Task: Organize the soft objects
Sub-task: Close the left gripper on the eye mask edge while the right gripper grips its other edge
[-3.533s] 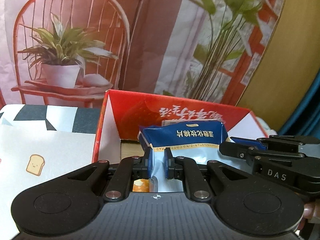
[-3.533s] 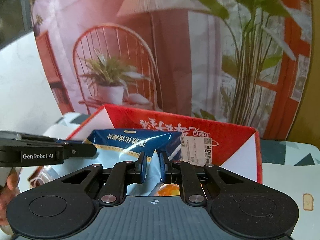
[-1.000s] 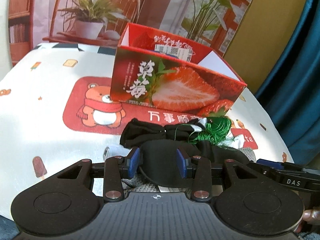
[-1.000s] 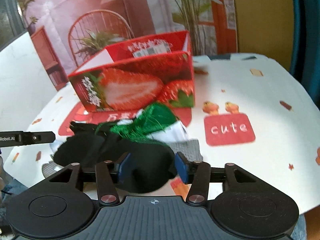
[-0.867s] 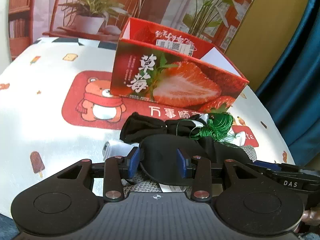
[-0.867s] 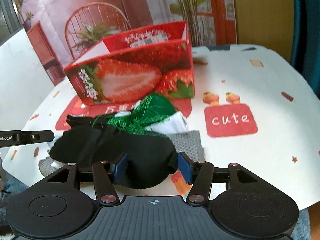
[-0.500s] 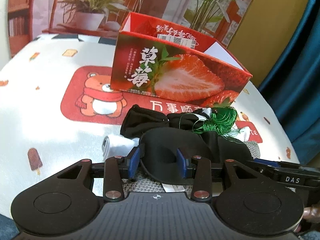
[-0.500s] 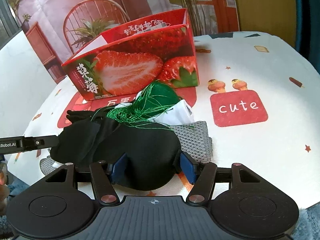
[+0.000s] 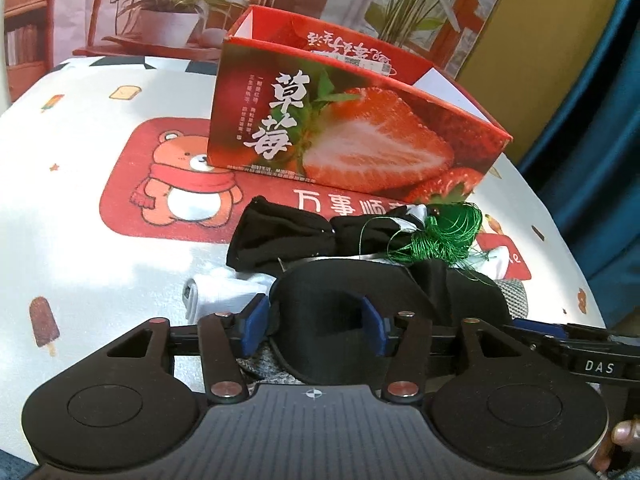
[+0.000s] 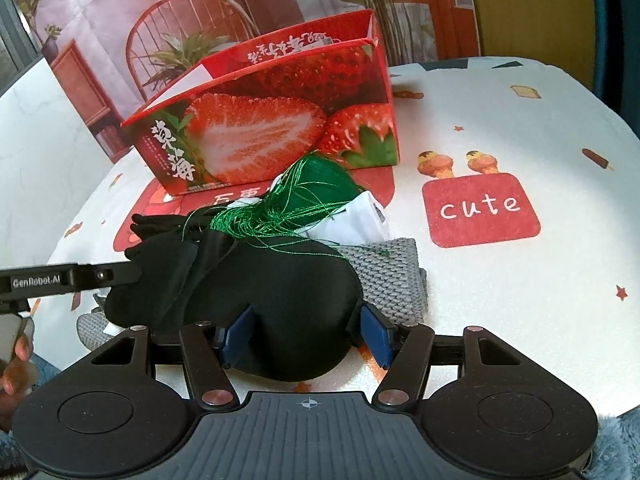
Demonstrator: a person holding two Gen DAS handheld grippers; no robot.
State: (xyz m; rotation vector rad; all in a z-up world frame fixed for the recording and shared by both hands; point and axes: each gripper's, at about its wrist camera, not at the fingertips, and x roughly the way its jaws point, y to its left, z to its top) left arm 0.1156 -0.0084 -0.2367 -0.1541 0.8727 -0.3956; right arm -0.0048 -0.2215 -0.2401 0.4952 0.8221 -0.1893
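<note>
Standing at the back of the worktop (image 9: 80, 208), the box (image 9: 340, 148) has its top open toward you, evidently so soft things can be dropped in from above; whatever it holds is hidden behind its front wall. Just in front of it lies the pile still to be sorted, heaped close together: a black mask (image 10: 280, 292) nearest you, a black cloth (image 9: 280, 236) behind it, a grey knit (image 10: 392, 272) underneath at the right, a white sock (image 9: 224, 292) at the left, and green thread (image 10: 296, 204) tangled on top. My judgement is that the mask is the item in hand, being uppermost and closest.

Your left gripper (image 9: 316, 326) has its jaws spread wide, one pad at each side of the mask's left end. Your right gripper (image 10: 304, 334) is likewise spread wide, straddling the mask's right lobe. Neither pair is pinching; the pads appear to touch or nearly touch the fabric, and I cannot tell which.
</note>
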